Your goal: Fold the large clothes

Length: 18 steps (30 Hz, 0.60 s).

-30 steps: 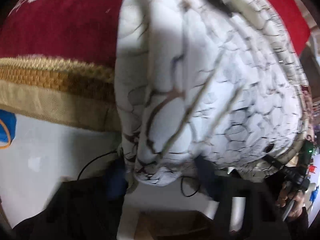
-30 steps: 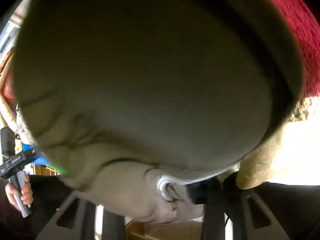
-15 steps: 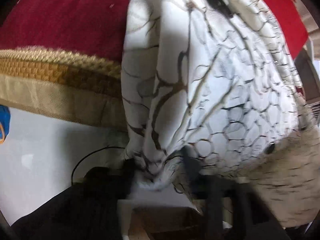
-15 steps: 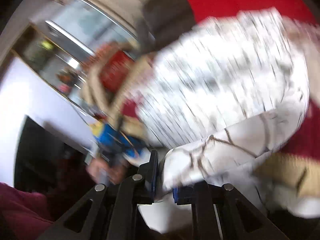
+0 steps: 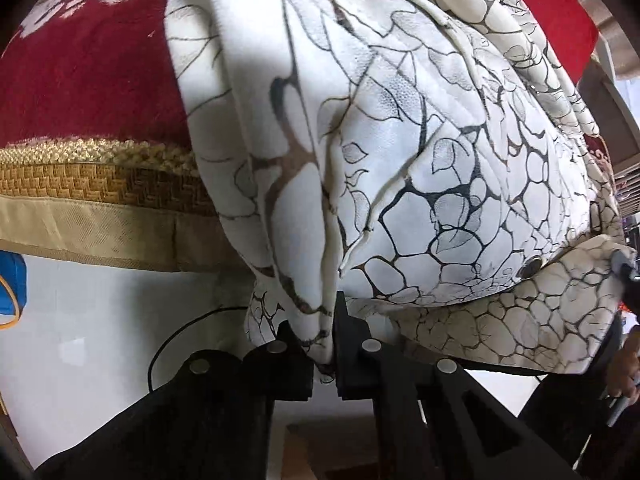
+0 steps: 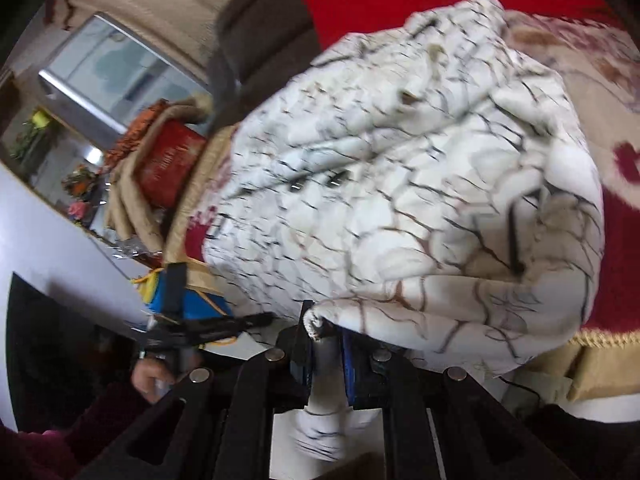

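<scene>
left gripper point(image 5: 327, 340) at six o'clock of its own view, jaws pressed together on a folded edge of the white crackle-print garment point(image 5: 420, 168), the cloth squeezed thin between the black pads. right gripper point(image 6: 323, 344), likewise at six o'clock in its view, pinches another bunched edge, a tail of fabric hanging below the pads. the garment lies heaped on the red blanket point(image 5: 80, 72), spilling over its near gold-trimmed border point(image 5: 92, 184). only the left view shows the snap button point(image 5: 529, 269) at four o'clock and the thin black cable point(image 5: 180, 330) on the white floor at eight o'clock. only the right view, blurred, shows the other gripper's hand point(image 6: 150, 376) at eight o'clock, a blue thing point(image 6: 192, 304) beside it, and far off at ten o'clock a red box point(image 6: 172, 164) and a window point(image 6: 116, 76). the garment blocks most of the blanket in both.
</scene>
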### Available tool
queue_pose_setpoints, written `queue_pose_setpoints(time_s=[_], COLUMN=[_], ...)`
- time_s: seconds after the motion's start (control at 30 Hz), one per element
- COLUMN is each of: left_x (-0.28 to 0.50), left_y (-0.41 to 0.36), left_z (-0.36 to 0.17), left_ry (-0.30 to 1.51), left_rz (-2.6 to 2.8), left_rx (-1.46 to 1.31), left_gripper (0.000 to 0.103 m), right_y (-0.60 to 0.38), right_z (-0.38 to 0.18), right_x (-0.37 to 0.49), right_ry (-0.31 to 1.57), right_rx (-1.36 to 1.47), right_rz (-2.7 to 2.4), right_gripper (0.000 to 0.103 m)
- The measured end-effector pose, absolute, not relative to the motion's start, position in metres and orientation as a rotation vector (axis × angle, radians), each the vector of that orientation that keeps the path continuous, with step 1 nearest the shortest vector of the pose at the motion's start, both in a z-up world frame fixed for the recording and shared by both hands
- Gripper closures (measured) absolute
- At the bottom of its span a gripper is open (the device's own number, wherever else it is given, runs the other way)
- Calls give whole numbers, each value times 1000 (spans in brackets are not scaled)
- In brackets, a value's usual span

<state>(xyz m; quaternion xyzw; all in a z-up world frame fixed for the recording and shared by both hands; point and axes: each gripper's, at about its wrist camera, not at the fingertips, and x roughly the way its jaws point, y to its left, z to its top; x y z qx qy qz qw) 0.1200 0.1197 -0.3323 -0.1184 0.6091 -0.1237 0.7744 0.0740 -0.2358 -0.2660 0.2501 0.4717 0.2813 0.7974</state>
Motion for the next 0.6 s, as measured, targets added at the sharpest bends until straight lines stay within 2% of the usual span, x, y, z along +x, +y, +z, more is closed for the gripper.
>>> queue_pose_setpoints(time_s=[0.07,0.13,0.17,0.2,0.23,0.27,0.3,0.33,0.37,0.4,0.43,0.47,0.57,0.6], left_x=[120,121,125,126,127,127,128,128,128,127,128,129,131,130], left_y=[126,129,129,129,129,129,127,126,126,125,126,126,130,133], left_z=[-333,-336,-340,-345,-348,-350,-351,-351,-351,-346,-347,-348,-347,-343], left_ry=[1321,1338,1357,1385,1400,1406,1406,1402,1393,1375,1368,1371,1365,1360], left_rz=[-264,-238,-226,-214,-203,-193,-194,-198,-198,-192,-190,-187,-188,-195], left_rx=[-261,-252,-247,-242,-237,-228,-211,-199,-188,-178,-173,-170,-197,-201], left_gripper=[96,89,67,38,29,27,27,27,27,41,55,77,92,93], right_y=[-243,-250,-251,-253,-252,-253,-251,-251,-251,-251,-252,-254,-260,-263], right_z=[-274,-280,-284,-289,-292,-297,-302,-309,-314,-320,-326,-331,-342,-346], right_x=[74,77,79,80,81,81,82,83,83,83,83,82,82,83], right_ry=[1023,1051,1067,1088,1108,1137,1164,1200,1227,1257,1284,1294,1280,1271], right_rx=[553,563,561,561,572,592,607,618,619,618,629,652,683,672], right_rz=[584,565,550,535,529,530,528,514,498,475,454,444,421,398], right_gripper=[90,90,90,90,89,89,88,83,72,64,46,40,40,40])
